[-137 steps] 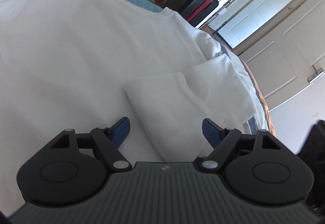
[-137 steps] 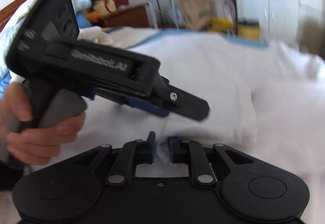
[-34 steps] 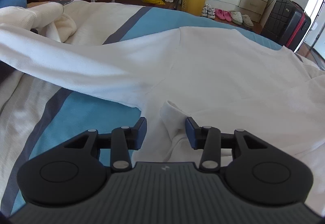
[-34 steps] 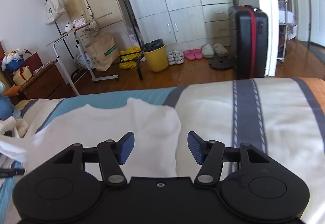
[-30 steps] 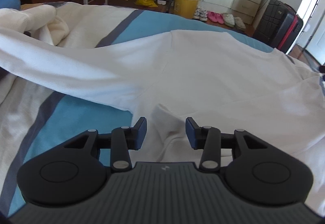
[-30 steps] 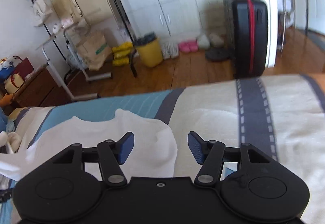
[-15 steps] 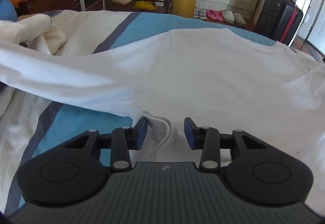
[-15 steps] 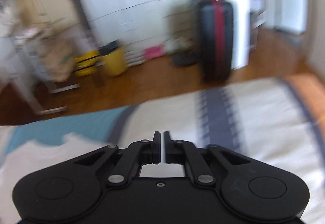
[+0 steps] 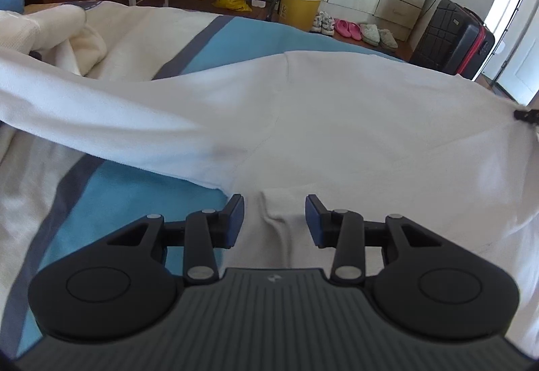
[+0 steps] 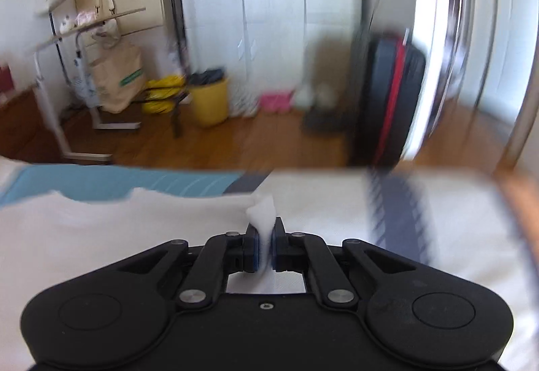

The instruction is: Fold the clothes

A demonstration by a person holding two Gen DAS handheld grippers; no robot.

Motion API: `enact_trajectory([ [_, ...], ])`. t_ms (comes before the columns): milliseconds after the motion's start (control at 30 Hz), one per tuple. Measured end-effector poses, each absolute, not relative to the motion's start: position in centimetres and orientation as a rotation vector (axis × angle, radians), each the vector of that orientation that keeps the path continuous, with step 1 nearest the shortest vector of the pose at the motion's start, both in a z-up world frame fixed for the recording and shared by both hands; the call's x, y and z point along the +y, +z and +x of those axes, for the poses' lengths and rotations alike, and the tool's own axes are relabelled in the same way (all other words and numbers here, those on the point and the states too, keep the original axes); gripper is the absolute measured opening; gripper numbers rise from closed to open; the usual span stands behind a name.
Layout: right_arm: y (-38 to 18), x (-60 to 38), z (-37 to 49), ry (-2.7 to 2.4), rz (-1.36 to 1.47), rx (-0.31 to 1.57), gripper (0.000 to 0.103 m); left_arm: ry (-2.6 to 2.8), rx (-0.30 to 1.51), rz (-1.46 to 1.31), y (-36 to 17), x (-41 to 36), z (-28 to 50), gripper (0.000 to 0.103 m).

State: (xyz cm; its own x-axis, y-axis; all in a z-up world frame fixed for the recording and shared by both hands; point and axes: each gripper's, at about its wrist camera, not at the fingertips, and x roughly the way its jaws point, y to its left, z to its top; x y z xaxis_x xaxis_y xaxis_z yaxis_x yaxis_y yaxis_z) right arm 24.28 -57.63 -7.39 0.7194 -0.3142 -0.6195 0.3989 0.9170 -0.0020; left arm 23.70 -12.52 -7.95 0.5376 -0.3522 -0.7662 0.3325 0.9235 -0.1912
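- White long-sleeved cotton top (image 9: 337,122) lies spread on the blue-and-cream striped bedcover (image 9: 111,189); one sleeve runs far left.
- Right gripper (image 10: 265,248): jaws have just closed, pinching a corner of the top.
- Left gripper (image 9: 273,219): pads apart, a fabric ridge between them, not pressed.
- Judgement: light, limp, creases easily; take hold at hems and corners.
- Cream blanket (image 9: 67,34) bunched far left could snag the sleeve.
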Motion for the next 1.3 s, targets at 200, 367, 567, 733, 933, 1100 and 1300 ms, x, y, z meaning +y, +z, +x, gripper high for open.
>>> enact_trajectory([
  [200,-7.7,-57.6,22.5,-0.45,0.119,0.748,0.054,-0.437,0.932,-0.015,-8.8,-12.9,23.9,0.039],
  [367,-4.4,-57.3,14.4,-0.406,0.262,0.599,0.063,-0.449,0.948,-0.055,-9.1,-12.7,24.4,0.04],
  [567,-6.0,-56.8,5.8,-0.307,0.341,0.6,0.067,-0.43,0.895,-0.025,-8.0,-13.1,23.7,0.004],
  [733,-8.5,-53.8,6.7,-0.153,0.137,0.752,0.067,-0.459,0.851,-0.057,-6.3,-12.9,23.2,0.004],
  [933,-11.7,-51.3,8.8,-0.186,-0.054,0.779,0.083,-0.455,0.905,-0.064,-7.9,-12.3,24.0,0.008],
  [1100,-11.8,-52.2,9.6,-0.227,-0.043,0.724,0.084,-0.48,0.988,-0.084,-10.0,-13.4,24.7,0.038],
  [1300,-11.8,-51.5,10.5,-0.231,-0.111,0.694,0.084,-0.408,0.84,0.092,-9.1,-16.3,23.4,0.001],
])
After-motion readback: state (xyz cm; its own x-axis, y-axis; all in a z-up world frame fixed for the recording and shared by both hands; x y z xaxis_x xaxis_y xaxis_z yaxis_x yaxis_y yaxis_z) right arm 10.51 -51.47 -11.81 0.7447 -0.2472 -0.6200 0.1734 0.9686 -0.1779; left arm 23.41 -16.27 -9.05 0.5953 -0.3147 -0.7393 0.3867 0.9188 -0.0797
